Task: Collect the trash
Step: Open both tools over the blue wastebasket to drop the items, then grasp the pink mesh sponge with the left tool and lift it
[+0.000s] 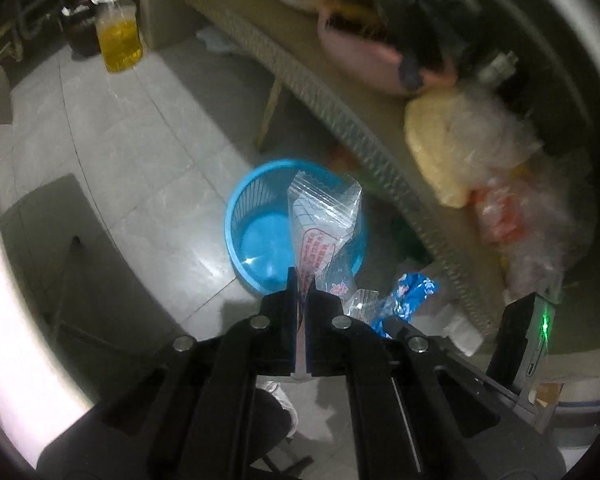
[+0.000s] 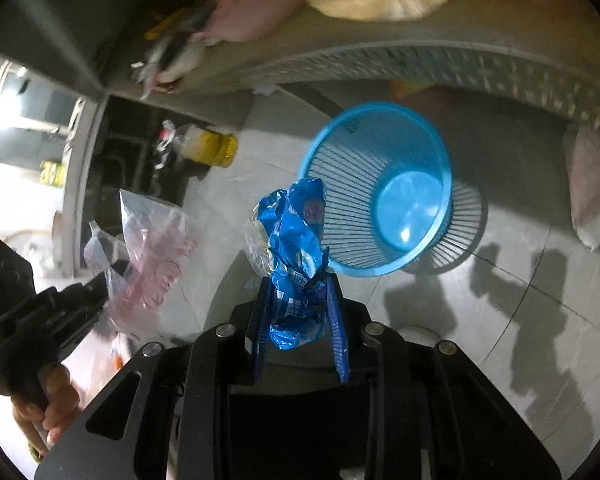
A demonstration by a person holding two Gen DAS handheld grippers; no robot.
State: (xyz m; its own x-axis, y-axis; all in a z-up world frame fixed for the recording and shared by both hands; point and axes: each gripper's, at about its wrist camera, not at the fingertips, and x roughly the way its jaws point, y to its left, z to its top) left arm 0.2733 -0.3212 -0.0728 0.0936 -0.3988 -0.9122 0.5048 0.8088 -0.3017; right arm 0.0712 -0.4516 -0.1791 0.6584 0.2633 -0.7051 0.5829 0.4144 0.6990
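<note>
In the left wrist view, the left tool sits at lower centre with its jaws pressed together on a clear zip bag printed in red; the bag stands up from the pads in front of the blue slatted waste basket at mid-frame. The basket stands upright on the grey tiled floor, just beside the edge of a woven wicker surface that runs from top centre to lower right. On that surface lie a pink object and a yellowish bagged bundle, both blurred. A bottle of yellow oil stands on the floor at upper left.

In the right wrist view, the right tool, at lower centre, is clamped on a crumpled blue wrapper, which rises between the blue pads towards the basket's rim. The waste basket fills the centre right and looks empty inside. At far left the left tool shows with its zip bag, and a person's hand grips its handle at lower left.
</note>
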